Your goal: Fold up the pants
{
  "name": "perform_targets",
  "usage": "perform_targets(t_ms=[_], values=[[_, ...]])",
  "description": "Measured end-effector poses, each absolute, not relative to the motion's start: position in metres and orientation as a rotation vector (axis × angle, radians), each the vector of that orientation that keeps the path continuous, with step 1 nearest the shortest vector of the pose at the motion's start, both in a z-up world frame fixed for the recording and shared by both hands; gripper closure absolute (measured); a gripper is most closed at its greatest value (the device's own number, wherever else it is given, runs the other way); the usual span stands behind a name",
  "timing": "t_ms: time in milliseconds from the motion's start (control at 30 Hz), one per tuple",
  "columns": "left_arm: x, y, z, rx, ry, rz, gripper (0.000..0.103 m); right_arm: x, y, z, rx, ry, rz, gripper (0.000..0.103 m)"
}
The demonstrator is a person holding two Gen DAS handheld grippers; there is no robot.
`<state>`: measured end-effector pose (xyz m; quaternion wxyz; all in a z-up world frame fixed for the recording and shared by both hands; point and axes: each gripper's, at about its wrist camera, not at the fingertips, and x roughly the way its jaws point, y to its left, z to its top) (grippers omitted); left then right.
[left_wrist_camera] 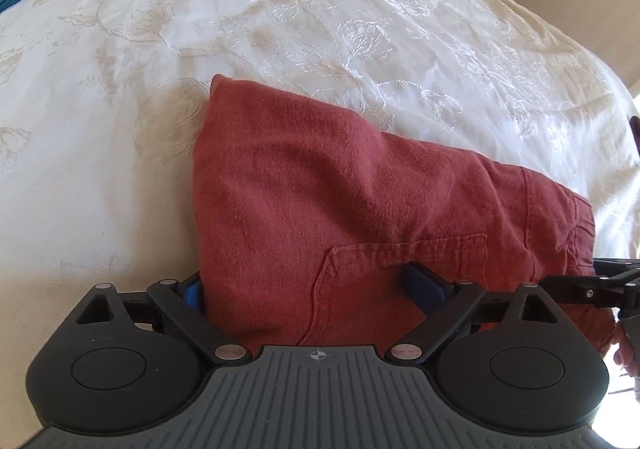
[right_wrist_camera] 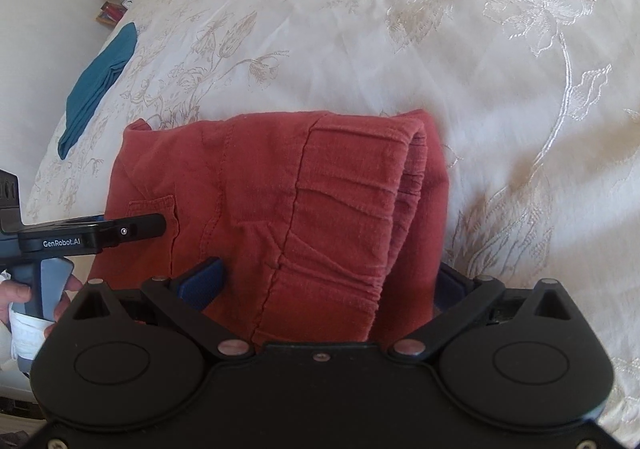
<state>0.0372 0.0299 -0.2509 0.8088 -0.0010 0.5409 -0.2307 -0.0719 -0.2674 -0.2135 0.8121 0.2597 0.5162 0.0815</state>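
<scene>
Folded red pants (left_wrist_camera: 360, 217) lie on the bed (left_wrist_camera: 280, 29) near its edge. Left gripper (left_wrist_camera: 308, 289) fingers spread wide, straddling the fabric; right gripper (right_wrist_camera: 328, 285) fingers likewise wide around the waistband end.

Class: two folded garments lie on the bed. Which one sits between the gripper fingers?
The red pants, folded right in front of both hand-held grippers. The teal garment lies far off near the bed's edge, touched by nothing.

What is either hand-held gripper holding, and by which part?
Nothing, apparently: red pants lie on the bed; left hand-held gripper and right hand-held gripper straddle them, open.
</scene>
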Motion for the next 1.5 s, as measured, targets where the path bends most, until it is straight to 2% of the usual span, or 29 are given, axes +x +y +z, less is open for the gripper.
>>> perform_targets(t_ms=[100,167,200,233,267,333,400,467,633,800,967,1033,1067,1100,1133,1300,1500], values=[[0.041,0.030,-0.249,-0.036,1.186,-0.467,0.010,-0.068,-0.274,-0.213,0.596,1.124,0.184,0.000],[0.041,0.029,-0.244,-0.068,1.201,-0.446,0.019,-0.066,-0.275,-0.208,0.591,1.140,0.154,0.010],[0.039,0.027,-0.241,-0.071,1.204,-0.440,0.030,-0.066,-0.275,-0.205,0.594,1.140,0.159,0.030],[0.037,0.025,-0.237,-0.066,1.203,-0.435,0.047,-0.065,-0.275,-0.203,0.612,1.139,0.169,0.043],[0.035,0.023,-0.232,-0.055,1.198,-0.424,0.054,-0.066,-0.274,-0.198,0.628,1.134,0.172,0.048],[0.030,0.017,-0.222,-0.031,1.188,-0.391,0.079,-0.066,-0.266,-0.188,0.616,1.129,0.155,0.058],[0.026,0.016,-0.211,-0.039,1.174,-0.373,0.085,-0.067,-0.257,-0.175,0.591,1.127,0.138,0.064],[0.023,0.021,-0.199,-0.066,1.161,-0.359,0.085,-0.067,-0.253,-0.160,0.607,1.110,0.141,0.067],[0.026,0.046,-0.158,-0.075,1.092,-0.335,0.085,-0.048,-0.236,-0.121,0.615,1.049,0.195,0.068],[0.070,0.085,-0.133,-0.082,1.067,-0.306,0.085,0.015,-0.208,-0.110,0.578,1.035,0.259,0.068],[0.123,0.108,-0.129,-0.070,1.051,-0.246,0.082,0.087,-0.174,-0.109,0.505,1.020,0.291,0.067],[0.142,0.116,-0.138,-0.069,1.062,-0.195,0.069,0.112,-0.167,-0.116,0.470,1.034,0.226,0.056],[0.149,0.119,-0.143,-0.053,1.065,-0.160,0.068,0.123,-0.165,-0.121,0.426,1.052,0.160,0.049],[0.156,0.122,-0.149,-0.023,1.065,-0.104,0.067,0.133,-0.163,-0.127,0.371,1.080,0.072,0.035],[0.160,0.124,-0.154,0.001,1.066,-0.059,0.067,0.139,-0.165,-0.131,0.329,1.095,-0.008,0.031],[0.165,0.139,-0.172,-0.009,1.107,-0.004,0.067,0.143,-0.182,-0.138,0.329,1.113,-0.083,0.032],[0.144,0.130,-0.163,0.016,1.098,0.012,0.065,0.125,-0.179,-0.123,0.316,1.095,-0.113,0.032]])
